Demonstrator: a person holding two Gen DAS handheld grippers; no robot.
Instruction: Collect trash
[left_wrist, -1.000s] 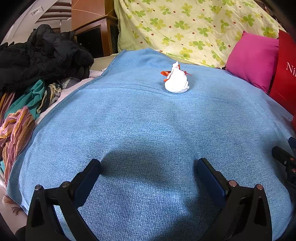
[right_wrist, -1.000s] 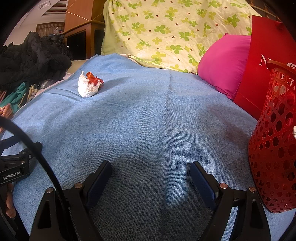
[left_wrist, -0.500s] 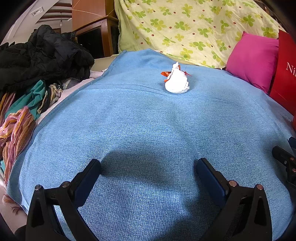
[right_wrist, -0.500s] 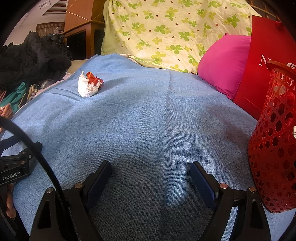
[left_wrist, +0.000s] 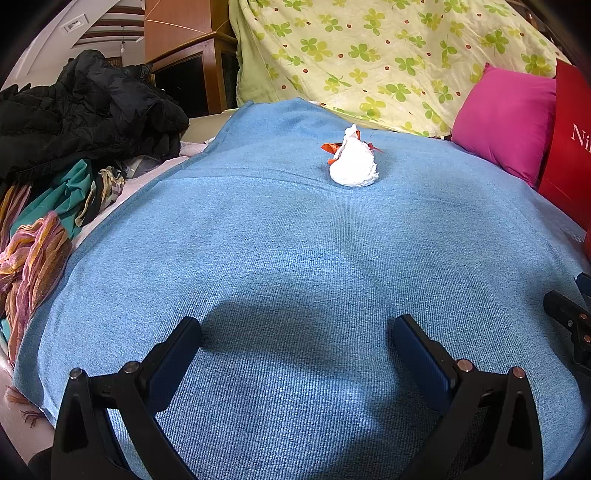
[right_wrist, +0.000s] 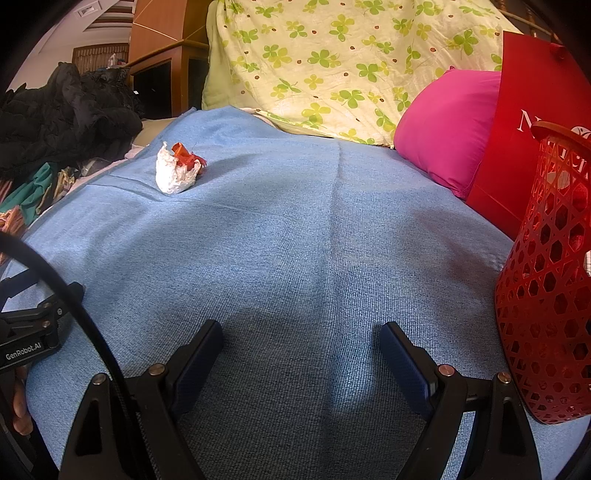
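A crumpled white tissue wad (left_wrist: 354, 162) with a red-orange wrapper scrap behind it lies on the blue blanket (left_wrist: 295, 258), far ahead of my left gripper (left_wrist: 295, 332). It also shows in the right wrist view (right_wrist: 176, 170), far ahead and to the left of my right gripper (right_wrist: 301, 332). Both grippers are open and empty, low over the blanket. A red plastic mesh basket (right_wrist: 546, 302) stands at the right, close to my right gripper, with some items inside.
A red paper bag (right_wrist: 532, 110) and a pink pillow (right_wrist: 447, 125) lie behind the basket. A clover-print quilt (left_wrist: 388, 55) rises at the back. A pile of black and coloured clothes (left_wrist: 74, 129) lies at the blanket's left edge.
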